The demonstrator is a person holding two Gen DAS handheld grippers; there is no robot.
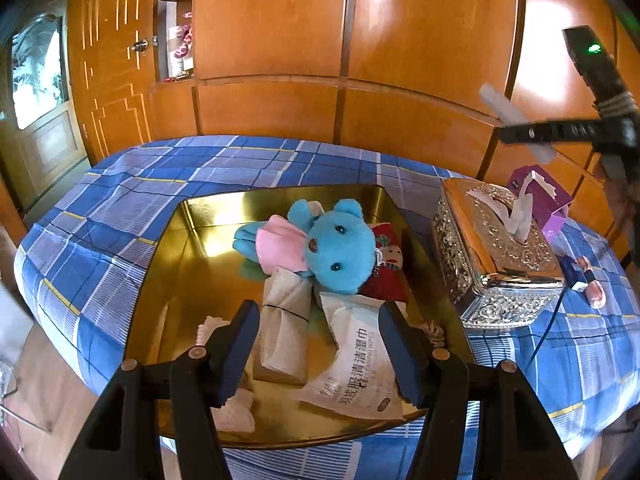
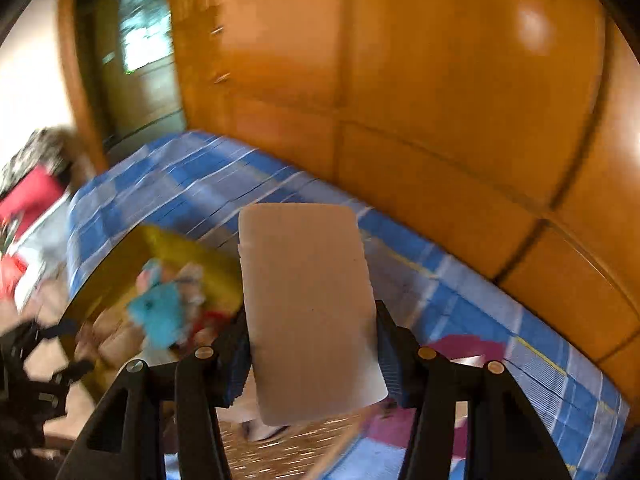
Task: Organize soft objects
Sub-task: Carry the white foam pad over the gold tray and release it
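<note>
A gold tray [image 1: 192,240] on the plaid-covered table holds a blue plush bear [image 1: 340,248], a pink cloth [image 1: 280,244], a red soft item [image 1: 386,284], a tied towel roll [image 1: 284,332], a wet-wipe packet [image 1: 356,364] and white socks [image 1: 236,412]. My left gripper [image 1: 320,356] hovers open over the tray's near part, its fingers either side of the roll and packet without pressing them. My right gripper [image 2: 314,356] is shut on a pale flat tissue pack [image 2: 308,304], held in the air. From the left wrist it shows at upper right, right gripper [image 1: 516,126]. The right wrist view is blurred; the tray [image 2: 160,240] lies to its left.
An ornate silver tissue box [image 1: 500,248] stands right of the tray, with a purple tissue pack [image 1: 540,196] behind it and a small doll-like item [image 1: 588,280] beside it. Wooden wardrobe panels [image 1: 360,40] close off the back. The blue plaid cloth [image 1: 120,200] drapes over the table edges.
</note>
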